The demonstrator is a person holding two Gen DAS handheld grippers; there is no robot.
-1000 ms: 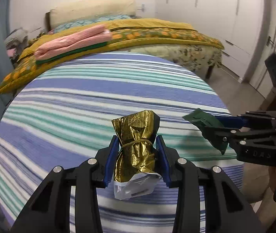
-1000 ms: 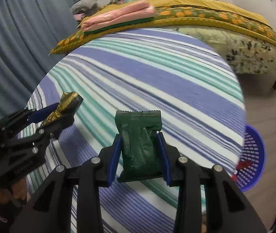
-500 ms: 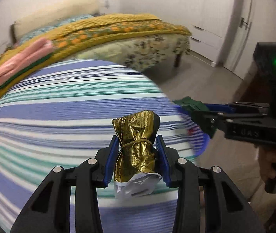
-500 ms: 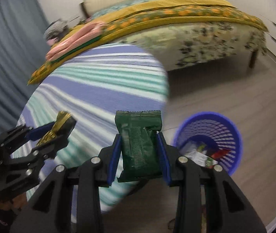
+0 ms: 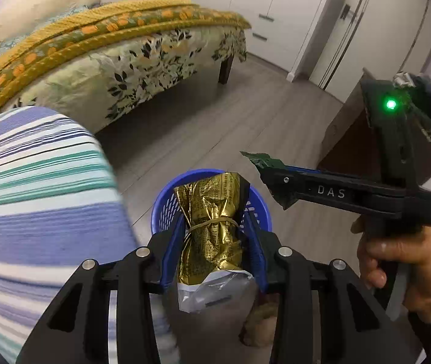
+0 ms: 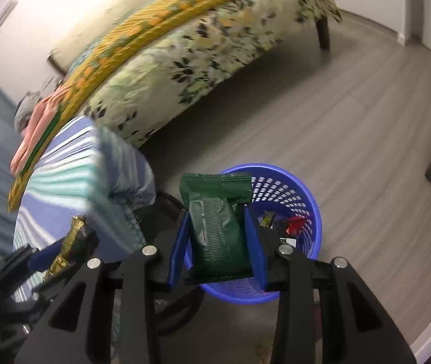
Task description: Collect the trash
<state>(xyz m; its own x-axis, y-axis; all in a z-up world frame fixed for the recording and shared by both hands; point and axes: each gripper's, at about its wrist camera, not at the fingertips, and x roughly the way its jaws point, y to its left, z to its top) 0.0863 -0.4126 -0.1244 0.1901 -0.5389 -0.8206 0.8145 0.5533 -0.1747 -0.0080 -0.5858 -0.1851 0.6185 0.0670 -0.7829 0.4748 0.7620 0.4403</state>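
Swinging off striped bed toward blue basket point(image 6: 306, 200), now at 12 o'clock; left gripper point(image 5: 212, 236) clamps gold wrapper point(image 5: 212, 212), right gripper point(image 6: 218, 236) green packet point(image 6: 218, 221). Drop likely next.

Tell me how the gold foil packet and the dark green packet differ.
The crinkled gold foil packet is cinched by a rubber band, with a white end at the bottom; the dark green packet is flat, with a ribbed seam and serrated top. Gold sits in the left hand-held gripper, green in the right hand-held gripper. Both are clamped upright over the blue plastic basket.
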